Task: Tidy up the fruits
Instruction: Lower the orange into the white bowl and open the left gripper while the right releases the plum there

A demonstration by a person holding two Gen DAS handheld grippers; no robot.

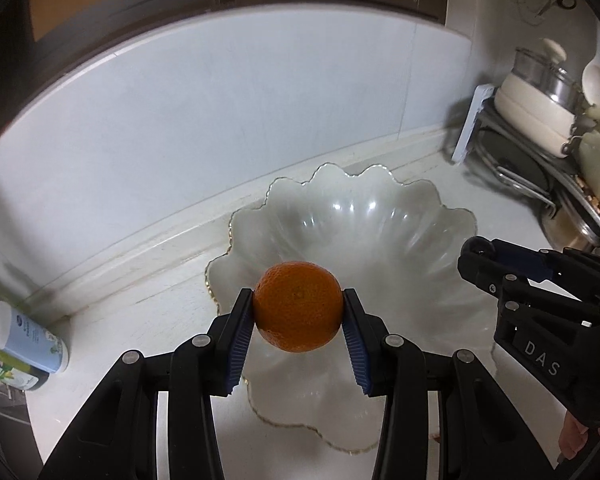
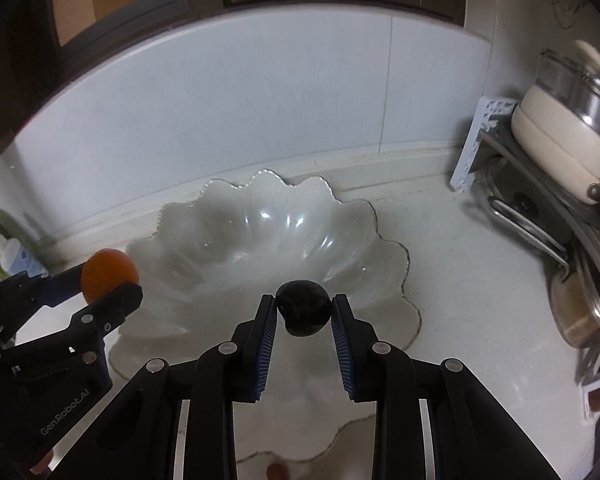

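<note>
My left gripper is shut on an orange and holds it above the near left part of a scalloped glass bowl on the white counter. My right gripper is shut on a dark round fruit and holds it above the near right part of the same bowl. The bowl holds no fruit. In the left wrist view the right gripper shows at the right. In the right wrist view the left gripper with the orange shows at the left.
A dish rack with a cream pot and pans stands at the right. Bottles lie at the left by the wall. A small reddish thing lies on the counter near the bowl's front rim.
</note>
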